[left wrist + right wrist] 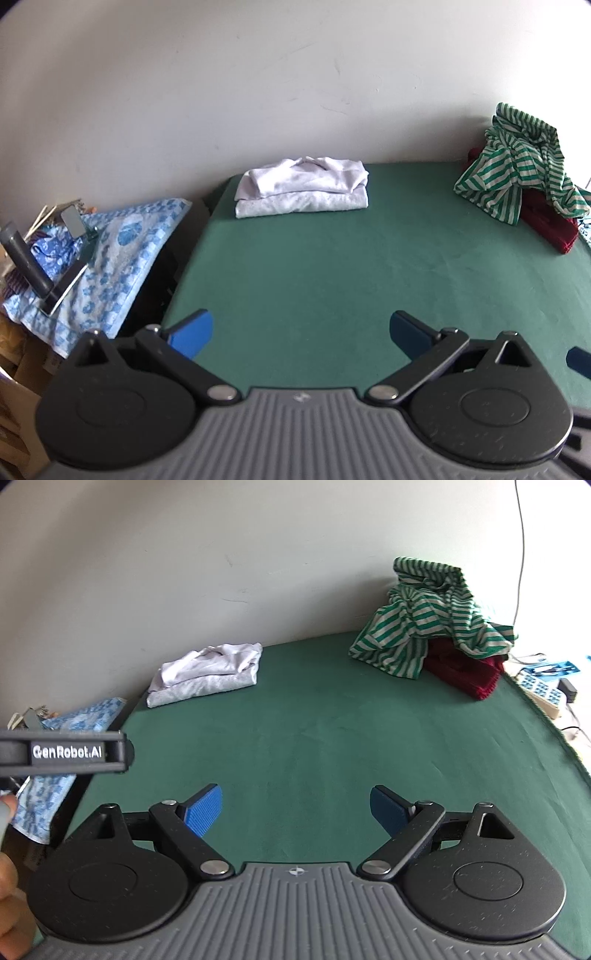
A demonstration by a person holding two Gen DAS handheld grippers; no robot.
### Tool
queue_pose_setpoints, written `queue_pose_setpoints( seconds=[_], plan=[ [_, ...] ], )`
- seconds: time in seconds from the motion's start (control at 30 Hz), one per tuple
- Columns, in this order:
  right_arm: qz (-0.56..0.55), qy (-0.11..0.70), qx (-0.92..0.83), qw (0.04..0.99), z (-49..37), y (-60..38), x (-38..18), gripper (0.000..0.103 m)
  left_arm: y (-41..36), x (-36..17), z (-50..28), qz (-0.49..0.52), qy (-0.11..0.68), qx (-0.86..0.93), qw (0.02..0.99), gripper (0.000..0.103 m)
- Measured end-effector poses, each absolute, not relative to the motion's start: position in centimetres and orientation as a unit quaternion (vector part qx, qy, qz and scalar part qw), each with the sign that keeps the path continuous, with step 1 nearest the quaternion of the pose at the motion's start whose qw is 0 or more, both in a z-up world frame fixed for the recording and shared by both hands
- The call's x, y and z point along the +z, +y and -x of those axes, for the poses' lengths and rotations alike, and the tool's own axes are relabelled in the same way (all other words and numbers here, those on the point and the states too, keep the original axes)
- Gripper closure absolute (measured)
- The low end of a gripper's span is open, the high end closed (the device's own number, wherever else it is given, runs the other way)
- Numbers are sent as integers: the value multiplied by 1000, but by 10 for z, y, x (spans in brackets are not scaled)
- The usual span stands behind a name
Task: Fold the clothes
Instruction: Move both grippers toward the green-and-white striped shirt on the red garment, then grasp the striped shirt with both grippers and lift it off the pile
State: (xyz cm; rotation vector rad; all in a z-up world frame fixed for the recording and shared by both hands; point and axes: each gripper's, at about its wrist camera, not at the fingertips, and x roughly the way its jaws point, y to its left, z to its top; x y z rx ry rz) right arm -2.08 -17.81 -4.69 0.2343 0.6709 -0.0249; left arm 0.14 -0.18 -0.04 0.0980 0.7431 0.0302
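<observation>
From the left wrist view I have my left tool (301,332) low in the frame with its blue pads spread wide and nothing between them, only bare green table (332,266) beneath. At the far left of that frame a blue patterned cloth (110,258) drapes over something beside the table, with a dark handled object lying on it. Up and slightly left of the tool, well apart from it at the back edge by the white wall (258,74), sits the folded white stack (303,186); its long side runs left to right across the frame, parallel to the wall. In the upper right, the green striped shirt (517,166) lies crumpled in a heap on top of a dark red garment (550,225), with no clear direction to it.

From the right wrist view my right tool (295,806) is likewise wide open and holding nothing, over empty table (314,738). The side of the left tool (66,752) shows at the left edge. The folded white stack (207,675) sits upper left of the right tool, its long side tilted, rising toward the right. The green striped shirt (424,620) is upper right, far from the pads, bunched over the dark red garment (465,672), which pokes out at the lower right of the heap. A power strip (539,690) lies past the table's right edge.
</observation>
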Motion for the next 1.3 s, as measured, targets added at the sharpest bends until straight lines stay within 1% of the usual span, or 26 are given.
queue_pose_setpoints(
  seconds=[0.27,0.37,0.5,0.73,0.9,1.03,1.23,1.3],
  plan=[
    [-105,312,-38,944,35,-182,-52,13,-32,-7,-26,-67,404,-50,911,1],
    [-95,313,-66,943,53,-181,-52,13,-46,-10,-27,-76,401,-79,910,1],
    [-103,324,-102,935,43,-204,-51,13,-70,-15,-30,-94,398,-96,907,1],
    [-122,327,-105,931,22,-252,-52,13,-122,-25,-65,-113,411,-85,900,1],
    [-110,327,-84,935,-11,-287,-44,13,-167,-24,-101,-133,409,-84,899,1],
    [-84,323,-52,941,-47,-323,-30,13,-196,-9,-137,-152,393,-87,903,1],
    [-68,340,-1,938,-119,-373,14,13,-227,17,-190,-187,383,-98,899,1],
    [-46,338,2,940,-142,-383,32,13,-237,19,-209,-209,375,-96,898,1]
  ],
)
